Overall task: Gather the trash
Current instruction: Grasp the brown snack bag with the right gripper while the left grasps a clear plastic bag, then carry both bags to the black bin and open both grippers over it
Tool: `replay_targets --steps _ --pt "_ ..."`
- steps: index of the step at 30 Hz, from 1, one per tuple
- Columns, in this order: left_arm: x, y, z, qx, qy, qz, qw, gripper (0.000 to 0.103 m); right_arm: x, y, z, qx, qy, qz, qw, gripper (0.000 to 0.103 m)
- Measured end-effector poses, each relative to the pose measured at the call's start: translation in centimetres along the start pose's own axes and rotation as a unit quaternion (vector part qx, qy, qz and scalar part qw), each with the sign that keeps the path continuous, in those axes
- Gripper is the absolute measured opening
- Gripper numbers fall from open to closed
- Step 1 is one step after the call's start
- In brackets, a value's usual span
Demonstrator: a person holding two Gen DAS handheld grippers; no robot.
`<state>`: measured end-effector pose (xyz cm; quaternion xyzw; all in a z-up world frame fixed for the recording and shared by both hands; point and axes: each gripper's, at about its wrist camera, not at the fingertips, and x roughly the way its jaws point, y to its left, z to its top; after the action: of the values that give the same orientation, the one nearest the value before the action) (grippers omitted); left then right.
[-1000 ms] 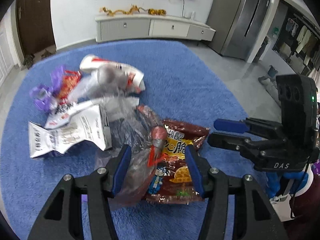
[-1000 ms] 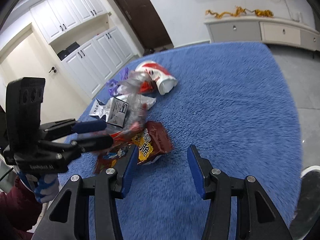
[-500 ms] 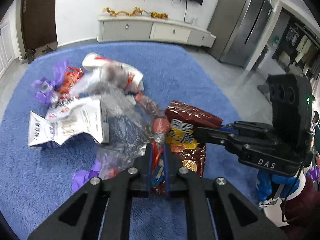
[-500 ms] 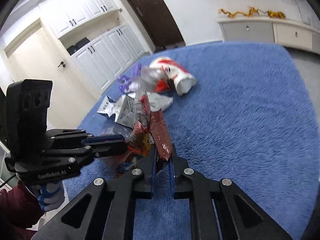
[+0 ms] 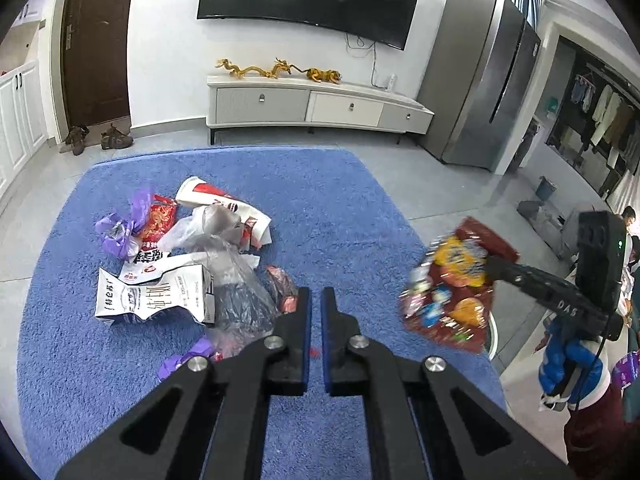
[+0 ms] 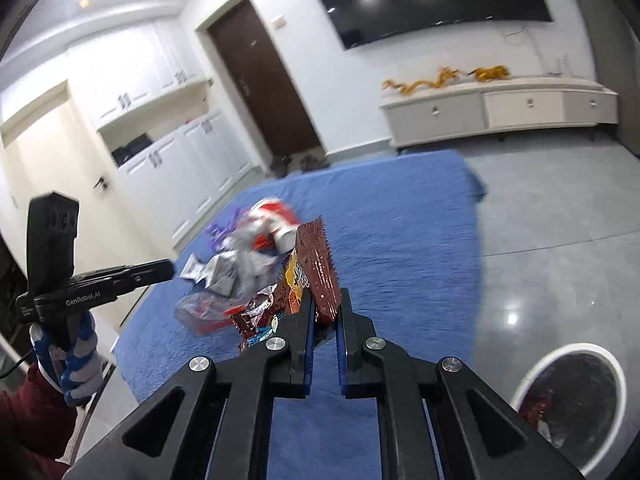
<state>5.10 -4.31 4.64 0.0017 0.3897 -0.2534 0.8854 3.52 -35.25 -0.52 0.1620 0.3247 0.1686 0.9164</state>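
My right gripper (image 6: 324,304) is shut on a brown-red snack bag (image 6: 316,268), which stands up from its jaws above the blue rug (image 6: 400,248). In the left wrist view the same bag (image 5: 452,284) hangs blurred at the right from the right gripper (image 5: 494,268). My left gripper (image 5: 316,296) is shut, with nothing seen between its pads. A small red wrapper (image 5: 282,286) lies just left of its tip. The trash pile holds a white milk carton (image 5: 156,296), a clear plastic bag (image 5: 232,276), a red-and-white paper cup (image 5: 216,204) and a purple wrapper (image 5: 120,232).
A white round bin (image 6: 572,404) with a dark liner stands on the grey floor at the lower right, off the rug. A gloved hand with a red sleeve (image 6: 68,360) holds the left gripper. A TV cabinet (image 5: 316,104) and a fridge (image 5: 488,92) line the far wall.
Both grippers went from open to shut. The right one took the snack bag, lifted it off the rug and carried it right. The left one rose; the red wrapper is out of its jaws.
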Motion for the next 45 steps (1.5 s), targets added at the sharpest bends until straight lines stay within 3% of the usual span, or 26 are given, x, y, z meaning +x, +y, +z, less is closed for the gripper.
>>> replay_targets --steps 5,15,30,35,37,39,40,45 --pt "1.9 -0.4 -0.6 -0.003 0.037 0.006 0.9993 0.006 -4.1 -4.2 -0.6 0.028 -0.03 -0.034 0.999 0.009" --pt "7.3 0.3 -2.6 -0.008 0.1 0.036 0.9943 0.007 -7.9 -9.8 -2.6 0.083 -0.047 -0.078 0.992 0.009" --pt "8.6 0.5 -1.6 0.018 0.087 0.08 0.9928 0.007 -7.2 -13.6 -4.0 0.123 -0.036 -0.108 0.986 0.009" --pt "9.1 0.4 -1.7 0.019 0.104 0.065 0.9923 0.007 -7.1 -14.2 -4.2 0.127 -0.038 -0.109 0.985 0.009" --pt "9.5 0.4 -1.6 0.023 0.107 0.069 0.9916 0.011 -7.1 -14.3 -4.3 0.13 -0.039 -0.111 0.984 0.009" --pt "9.5 0.4 -1.7 0.021 0.107 0.072 0.9914 0.046 -7.2 -14.5 -4.3 0.134 -0.04 -0.115 0.983 0.01" --pt "9.5 0.4 -1.7 0.021 0.102 0.076 0.9917 0.052 -7.2 -14.6 -4.4 0.136 -0.041 -0.117 0.983 0.01" --pt "10.0 0.5 -1.8 0.03 0.109 0.088 0.9897 0.054 -7.6 -15.1 -4.9 0.143 -0.04 -0.127 0.981 0.01"
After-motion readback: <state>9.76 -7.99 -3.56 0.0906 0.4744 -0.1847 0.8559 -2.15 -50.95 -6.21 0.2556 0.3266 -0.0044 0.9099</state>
